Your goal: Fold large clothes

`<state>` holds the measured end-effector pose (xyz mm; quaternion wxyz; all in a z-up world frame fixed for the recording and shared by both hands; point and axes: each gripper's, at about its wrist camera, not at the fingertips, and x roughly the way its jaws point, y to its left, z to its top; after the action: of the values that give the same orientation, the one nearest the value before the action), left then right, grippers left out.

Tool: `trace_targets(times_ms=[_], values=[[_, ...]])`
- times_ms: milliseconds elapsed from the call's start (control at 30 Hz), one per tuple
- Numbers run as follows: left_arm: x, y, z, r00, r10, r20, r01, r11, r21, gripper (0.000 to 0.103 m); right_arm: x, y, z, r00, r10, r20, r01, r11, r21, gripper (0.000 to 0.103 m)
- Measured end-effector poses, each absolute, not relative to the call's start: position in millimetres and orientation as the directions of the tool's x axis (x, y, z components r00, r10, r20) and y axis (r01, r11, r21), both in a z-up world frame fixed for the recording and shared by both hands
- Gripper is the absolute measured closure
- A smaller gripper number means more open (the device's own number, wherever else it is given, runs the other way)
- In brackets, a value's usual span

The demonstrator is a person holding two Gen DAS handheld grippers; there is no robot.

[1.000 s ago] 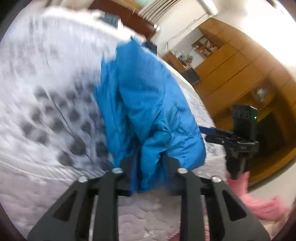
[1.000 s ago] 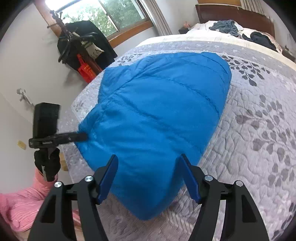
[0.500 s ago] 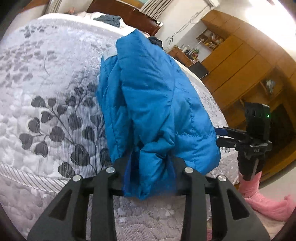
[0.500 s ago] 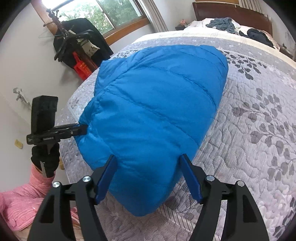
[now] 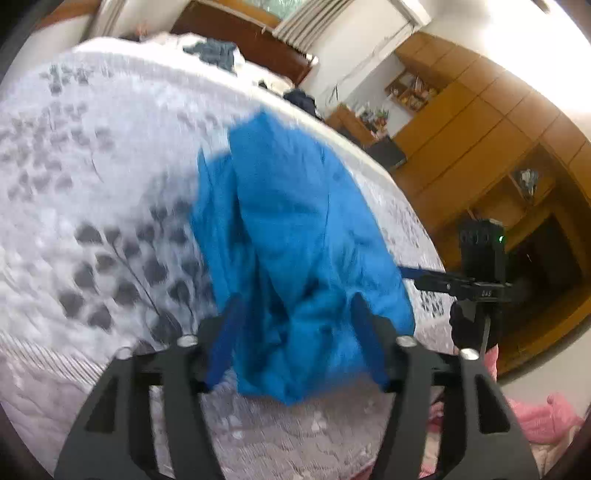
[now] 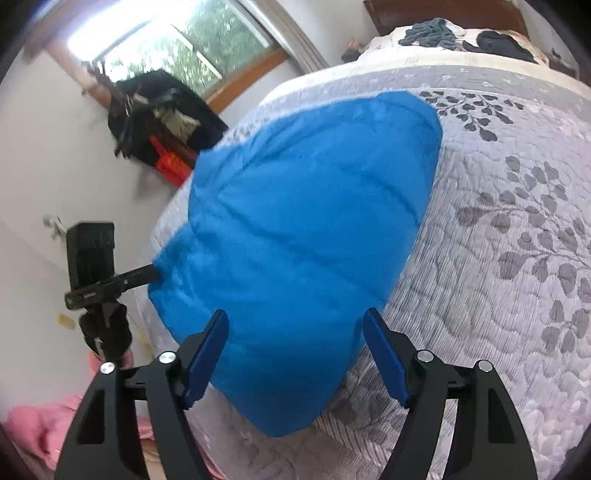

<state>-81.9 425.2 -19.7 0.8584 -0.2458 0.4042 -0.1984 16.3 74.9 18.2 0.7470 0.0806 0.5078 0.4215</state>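
Observation:
A blue puffer jacket [image 5: 295, 221] lies folded in a thick bundle on the grey leaf-print quilt [image 5: 92, 229]. My left gripper [image 5: 295, 299] stands open at the jacket's near end, its blue pads on either side of the bunched fabric. From the other side, the jacket [image 6: 306, 229] shows as a smooth quilted panel. My right gripper [image 6: 295, 313] is open too, and the jacket's near edge lies between its fingers. Each view shows the other gripper's tip at the jacket's edge: the right gripper [image 5: 406, 272] and the left gripper [image 6: 149, 275].
Dark clothes [image 6: 432, 31] lie near the wooden headboard. A wooden wardrobe [image 5: 480, 155] stands past the bed's right side. A rack of black clothes [image 6: 159, 114] hangs by the window. Pink fabric [image 5: 546, 421] shows below the bed's near edge [image 6: 369, 435].
My left gripper's fingers have spread apart and let go of the bunched jacket fold they held. The right gripper stays open at the near edge.

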Motion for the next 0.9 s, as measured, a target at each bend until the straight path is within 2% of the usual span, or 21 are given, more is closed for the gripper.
trace_targets(times_ms=[33, 100, 300, 533, 767, 900], values=[[-79, 428, -14, 0.611, -0.524, -0.594, 0.137, 0.808, -0.573, 0.034, 19, 72, 19, 0.129, 0.723, -0.679, -0.54, 0.625, 0.563, 0.022], [-70, 432, -9, 0.614, -0.531, -0.585, 0.143, 0.803, -0.579, 0.021, 29, 63, 20, 0.132, 0.752, -0.645, -0.513, 0.609, 0.605, 0.015], [-24, 437, -9, 0.571, -0.551, -0.609, 0.148, 0.799, -0.583, 0.018, 57, 53, 10, 0.109, 0.813, -0.572, -0.44, 0.556, 0.705, 0.007], [16, 441, -31, 0.496, -0.574, -0.652, 0.126, 0.79, -0.6, 0.018, 81, 54, -10, 0.084, 0.825, -0.559, -0.407, 0.54, 0.736, 0.004], [30, 443, -57, 0.432, -0.664, -0.611, 0.138, 0.718, -0.683, 0.011, 91, 67, -29, 0.035, 0.837, -0.547, -0.392, 0.515, 0.763, 0.004], [36, 444, -80, 0.377, -0.749, -0.545, 0.128, 0.625, -0.77, 0.005, 97, 77, -42, 0.006, 0.838, -0.545, -0.366, 0.509, 0.779, 0.004]])
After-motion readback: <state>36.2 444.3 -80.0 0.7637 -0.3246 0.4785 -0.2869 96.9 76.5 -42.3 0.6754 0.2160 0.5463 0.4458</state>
